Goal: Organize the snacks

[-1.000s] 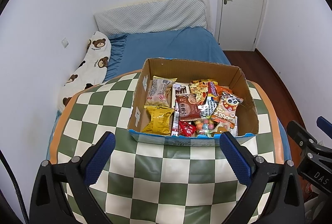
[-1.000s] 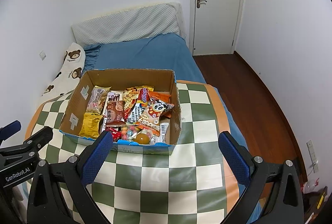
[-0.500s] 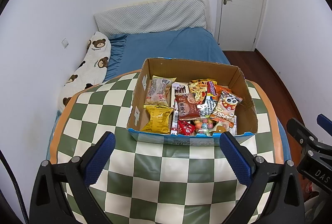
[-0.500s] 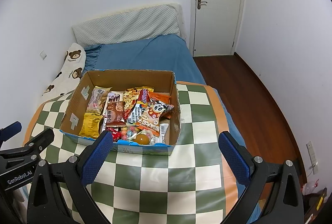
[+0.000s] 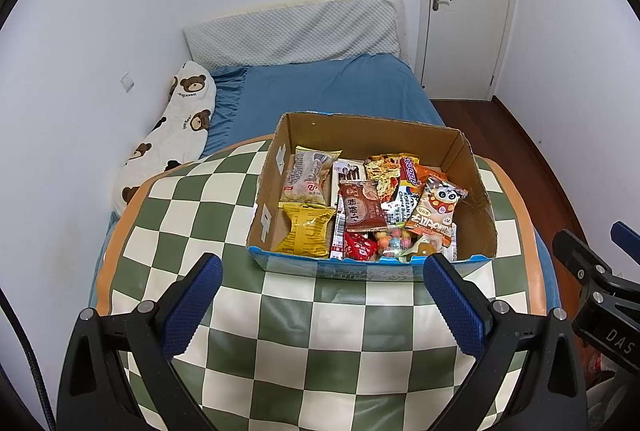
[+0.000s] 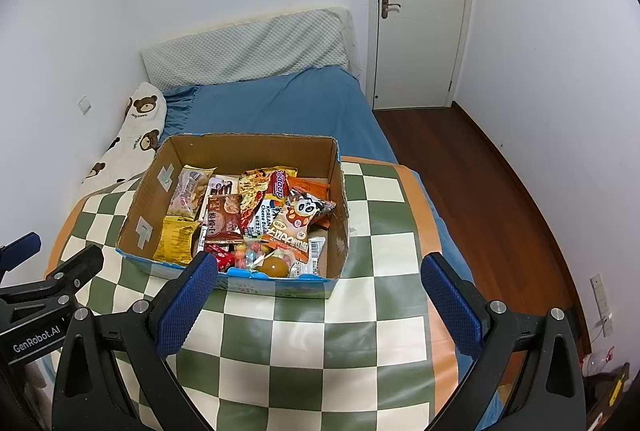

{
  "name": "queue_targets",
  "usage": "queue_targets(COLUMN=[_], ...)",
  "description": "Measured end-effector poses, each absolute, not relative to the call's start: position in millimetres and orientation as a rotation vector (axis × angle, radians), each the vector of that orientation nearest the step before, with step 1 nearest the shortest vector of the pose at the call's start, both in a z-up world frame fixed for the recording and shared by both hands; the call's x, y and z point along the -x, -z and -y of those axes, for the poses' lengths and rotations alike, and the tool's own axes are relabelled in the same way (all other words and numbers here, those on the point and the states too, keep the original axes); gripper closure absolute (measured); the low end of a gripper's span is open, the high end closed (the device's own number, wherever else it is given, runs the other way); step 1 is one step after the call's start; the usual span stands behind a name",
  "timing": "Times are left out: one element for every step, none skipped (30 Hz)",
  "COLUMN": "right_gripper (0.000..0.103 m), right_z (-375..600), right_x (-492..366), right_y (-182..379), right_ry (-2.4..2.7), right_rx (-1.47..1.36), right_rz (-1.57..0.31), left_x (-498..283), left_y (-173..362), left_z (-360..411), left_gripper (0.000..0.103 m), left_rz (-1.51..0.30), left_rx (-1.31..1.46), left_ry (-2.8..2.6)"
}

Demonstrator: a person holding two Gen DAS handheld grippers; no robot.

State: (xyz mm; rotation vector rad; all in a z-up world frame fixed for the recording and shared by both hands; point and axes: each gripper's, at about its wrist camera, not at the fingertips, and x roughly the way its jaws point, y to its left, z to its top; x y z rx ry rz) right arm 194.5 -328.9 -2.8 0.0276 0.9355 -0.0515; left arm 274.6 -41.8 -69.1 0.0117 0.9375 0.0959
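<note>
**Over the checked table, both grippers hang open before a full snack box**

On the far left of the left wrist view, a bear-print pillow (image 5: 176, 135) lies along the wall beside a blue bed (image 5: 320, 91); nearer, a green-and-cream checked table (image 5: 320, 331) fills the foreground; the left gripper (image 5: 322, 295) hangs over it with its blue pads spread wide and nothing between them. Just beyond the pads sits a cardboard box (image 5: 276, 187), resting on the table and packed with snacks; at its left side lie a yellow packet (image 5: 306, 231) and, behind it, a pale wrapped cake (image 5: 308, 175); in the middle a brown packet (image 5: 362, 207) lies on top of others; toward the right a panda-printed bag (image 5: 436, 211) rests tilted over its neighbours; small coloured sweets (image 5: 394, 243) crowd the near edge. Farther right a white door (image 5: 468, 3) stands closed. In the right wrist view the right gripper (image 6: 320, 291) is likewise released and empty; its left pad overlaps the box's near wall in the picture, though whether they touch cannot be told.
</note>
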Motion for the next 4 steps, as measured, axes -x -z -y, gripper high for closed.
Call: queue_targets(right_gripper=[0.0, 0.0, 0.0, 0.0], right_z=[329.2, 329.1, 329.0, 328.9], right_x=[-194.1, -194.4, -194.3, -195.2], right_y=[2.8, 2.6, 3.0, 2.5], right_ry=[0.051, 0.051, 0.051, 0.051], right_rx=[-0.029, -0.031, -0.028, -0.028], right_rz=[-0.936, -0.935, -0.935, -0.935], left_x=[-274.4, -274.5, -274.6, -274.3], left_y=[69.0, 68.5, 68.3, 68.4], left_z=[41.8, 41.7, 42.0, 41.8], left_gripper=[0.0, 0.0, 0.0, 0.0], left_rz=[-0.937, -0.936, -0.934, -0.933], left_rx=[-0.01, -0.009, -0.009, -0.008], left_ry=[-0.094, -0.094, -0.093, -0.095])
